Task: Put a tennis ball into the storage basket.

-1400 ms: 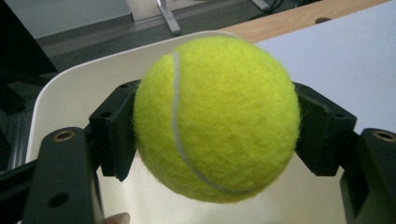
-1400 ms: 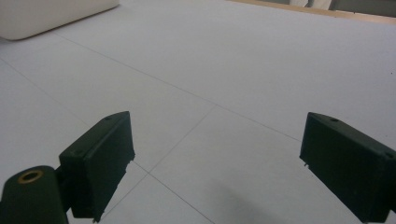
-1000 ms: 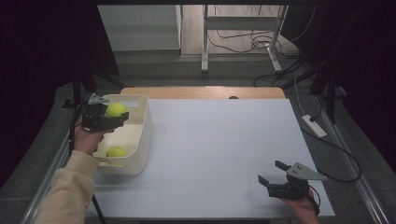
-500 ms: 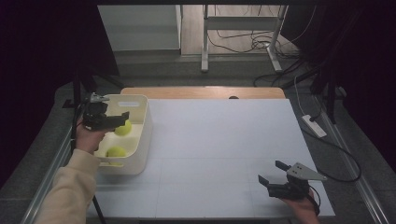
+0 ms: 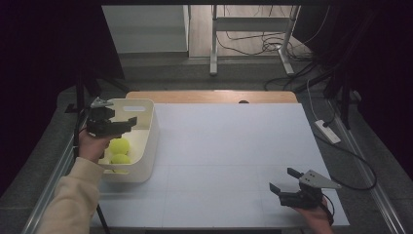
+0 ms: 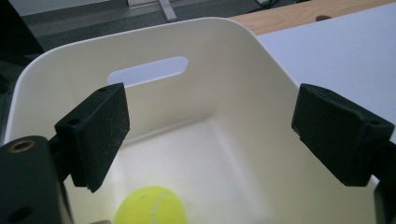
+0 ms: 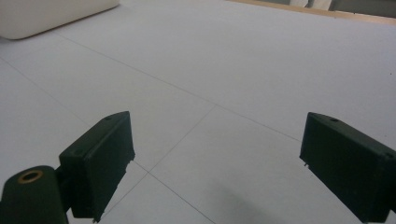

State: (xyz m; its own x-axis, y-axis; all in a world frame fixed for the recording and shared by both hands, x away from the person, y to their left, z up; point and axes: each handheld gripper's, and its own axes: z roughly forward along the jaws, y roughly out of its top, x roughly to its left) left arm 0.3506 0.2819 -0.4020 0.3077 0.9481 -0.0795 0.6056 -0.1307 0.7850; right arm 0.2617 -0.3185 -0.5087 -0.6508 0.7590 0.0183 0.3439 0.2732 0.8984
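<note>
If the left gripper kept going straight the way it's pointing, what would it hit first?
Probably the far inner wall of the white bin: the open left gripper aims at it above the tennis ball, though depth is uncertain.

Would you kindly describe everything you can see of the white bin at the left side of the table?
The white bin is a smooth, plastic-looking tub with rounded corners, a thick rolled rim and a slot handle cut into its far wall. It stands upright on the table at its left edge, open at the top. Two yellow tennis balls lie on its floor. The left gripper hovers above its opening with jaws apart and nothing between them; whether the hand touches the rim I cannot tell.
</note>
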